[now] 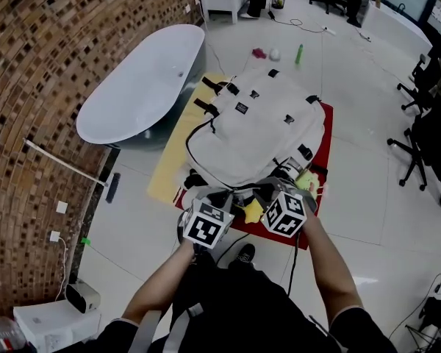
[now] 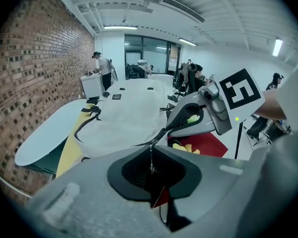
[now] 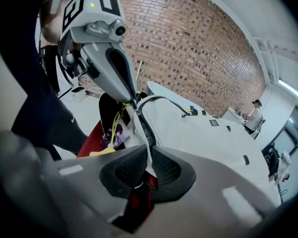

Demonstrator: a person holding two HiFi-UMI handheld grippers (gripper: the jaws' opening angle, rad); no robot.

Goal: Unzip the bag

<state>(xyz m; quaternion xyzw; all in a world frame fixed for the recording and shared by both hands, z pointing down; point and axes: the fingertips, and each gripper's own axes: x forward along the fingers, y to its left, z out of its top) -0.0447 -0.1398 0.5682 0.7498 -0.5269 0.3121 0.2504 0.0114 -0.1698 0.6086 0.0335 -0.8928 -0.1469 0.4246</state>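
A white backpack [image 1: 257, 131] lies flat on a red mat [image 1: 322, 157] on the floor. Both grippers meet at its near edge, side by side. My left gripper [image 1: 222, 197] is shut on a thin metal zipper pull [image 2: 151, 155], which hangs between its dark pads. My right gripper [image 1: 273, 184] is shut on a strip of the bag's white fabric [image 3: 148, 152] beside the dark zipper line [image 3: 141, 125]. In the left gripper view the backpack [image 2: 129, 118] stretches away ahead, with the right gripper [image 2: 165, 130] close by. The right gripper view shows the left gripper [image 3: 131, 103] just ahead over the backpack [image 3: 203, 138].
A white bathtub [image 1: 143, 87] stands to the left along the brick wall [image 1: 37, 87]. A yellow mat [image 1: 169, 160] lies under the red one. A yellow toy [image 1: 253, 210] sits between the grippers. Small items [image 1: 275, 54] lie beyond the bag; office chairs [image 1: 426, 138] stand at the right.
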